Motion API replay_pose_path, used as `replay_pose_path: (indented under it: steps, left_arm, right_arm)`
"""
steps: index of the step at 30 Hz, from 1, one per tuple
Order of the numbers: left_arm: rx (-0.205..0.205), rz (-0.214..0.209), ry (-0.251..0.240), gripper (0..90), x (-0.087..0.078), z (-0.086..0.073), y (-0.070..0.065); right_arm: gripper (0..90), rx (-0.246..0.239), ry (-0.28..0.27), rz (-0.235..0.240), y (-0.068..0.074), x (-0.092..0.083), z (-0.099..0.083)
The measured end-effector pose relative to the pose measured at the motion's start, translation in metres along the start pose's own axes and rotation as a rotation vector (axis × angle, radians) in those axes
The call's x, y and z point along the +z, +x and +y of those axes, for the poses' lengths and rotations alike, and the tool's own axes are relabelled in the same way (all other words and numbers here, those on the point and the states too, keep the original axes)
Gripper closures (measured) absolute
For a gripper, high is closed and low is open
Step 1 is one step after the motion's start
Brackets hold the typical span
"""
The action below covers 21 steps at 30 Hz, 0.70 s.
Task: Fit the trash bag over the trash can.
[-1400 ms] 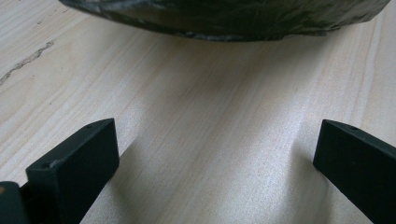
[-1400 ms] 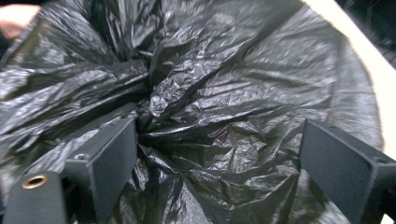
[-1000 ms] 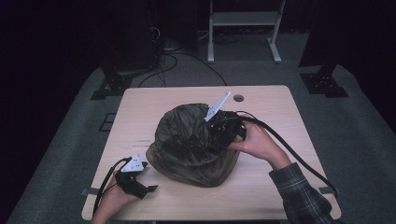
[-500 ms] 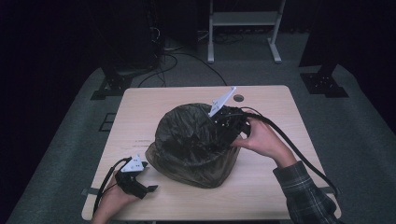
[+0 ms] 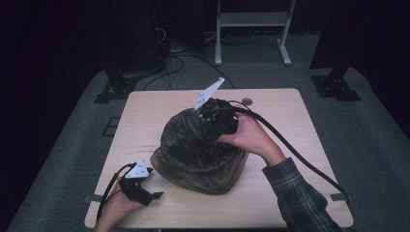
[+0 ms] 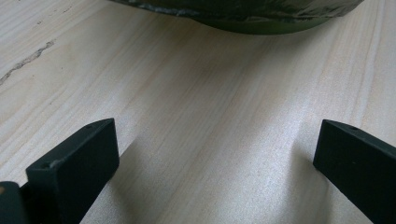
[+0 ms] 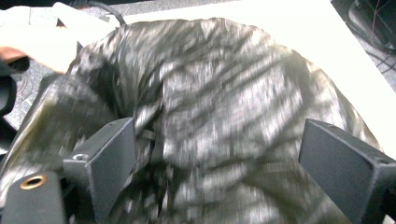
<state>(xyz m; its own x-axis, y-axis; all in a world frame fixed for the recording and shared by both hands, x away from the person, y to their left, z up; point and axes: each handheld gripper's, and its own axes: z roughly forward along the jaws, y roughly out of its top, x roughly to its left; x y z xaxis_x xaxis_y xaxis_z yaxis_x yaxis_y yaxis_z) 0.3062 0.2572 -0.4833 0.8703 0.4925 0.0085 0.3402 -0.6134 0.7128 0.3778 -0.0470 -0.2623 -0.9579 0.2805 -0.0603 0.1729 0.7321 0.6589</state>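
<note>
Item: dark olive plastic bag [image 5: 200, 150], crinkled and glossy, heaped in a rounded mound at the middle of the light wooden table [image 5: 290, 111], its lower hem spread flat toward the near edge. Right gripper [image 5: 212, 116]: held in the person's right hand [image 5: 249, 137] at the top of the mound, on the side toward the far edge; its grey three-cornered plate juts up and away, and its black cable [image 5: 295, 154] runs back across the table to the near right corner. In the right gripper view the jaws stand wide apart with the bag's folds [image 7: 219, 116] bulging up between them; the left-hand jaw lies against a crease of the plastic, the other sits clear of it, so nothing is pinched (the picture is blurred, and finer contact cannot be told). Left gripper [image 5: 157, 195]: resting low near the near left corner of the table in the left hand [image 5: 113, 210], well apart from the right one, pointed toward the bag. Left gripper view: jaws spread wide, only bare wood [image 6: 210, 140] between them, the bag's hem [image 6: 261, 18] lying just beyond on the table. Sleeve on the right forearm: plaid [image 5: 300, 198].
</note>
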Motion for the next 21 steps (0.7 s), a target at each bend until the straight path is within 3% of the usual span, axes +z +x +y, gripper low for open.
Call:
replay_pose_path:
  steps: [5, 14, 21]
  left_arm:
    - [0.0, 0.0, 0.0, 0.0, 0.0, 0.0, 0.0]
    - [0.0, 0.001, 0.0, 0.0, 0.0, 0.0, 0.0]
    - [0.0, 0.0, 0.0, 0.0, 0.0, 0.0, 0.0]
  right_arm:
    - [9.7, 0.004, 0.004, 0.025, -0.002, 0.023, 0.012]
    - [9.6, 0.005, 0.117, 0.019, -0.003, 0.072, 0.013]
    - [9.5, 0.013, 0.175, 0.022, 0.0, 0.091, 0.011]
